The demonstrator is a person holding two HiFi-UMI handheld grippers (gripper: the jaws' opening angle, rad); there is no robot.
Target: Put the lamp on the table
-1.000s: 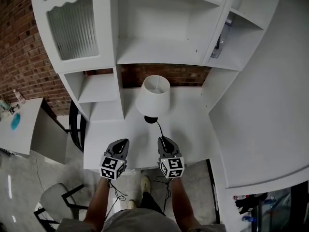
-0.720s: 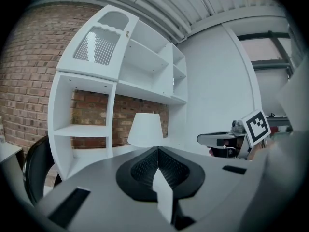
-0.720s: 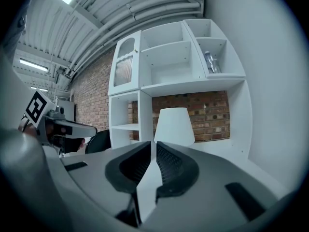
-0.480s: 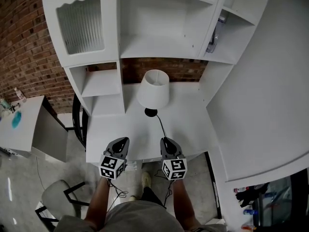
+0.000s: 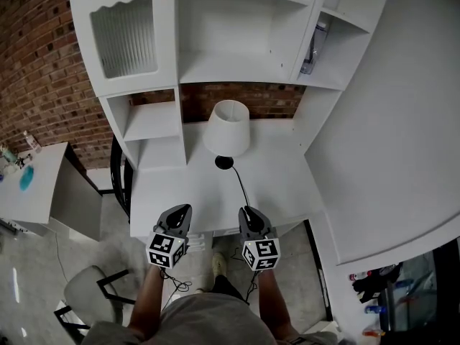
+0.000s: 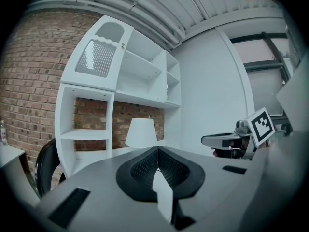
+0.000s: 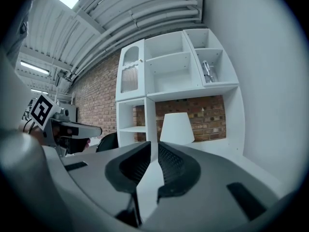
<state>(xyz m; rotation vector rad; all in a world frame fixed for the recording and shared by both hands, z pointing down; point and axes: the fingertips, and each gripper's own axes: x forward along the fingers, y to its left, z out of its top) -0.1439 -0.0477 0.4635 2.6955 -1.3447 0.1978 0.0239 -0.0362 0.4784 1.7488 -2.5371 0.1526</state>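
**Both tools closed and empty; lamp stands on the table**

Left tool has its jaws pressed together with nothing between them. Right tool is closed too, its pads all but meeting on nothing. In the head view both tools are held side by side at the table's front edge, well apart from the lamp's shade.

The lamp stands upright toward the back of the white table, just in front of the brick wall and under the white shelf unit. Its white shade rises over a small black base. A dark cord runs from the base toward the front edge and ends beside the right tool's tip; whether they touch cannot be told.

Only the head view shows the base and the cord; in both gripper views the tool bodies cover them, leaving just the shade. The left gripper view catches the right tool and its marker cube at its right. The right gripper view catches the left tool at its left, and a clear object in the upper right compartment.

Count: two tools, one lamp, one cord, one table.
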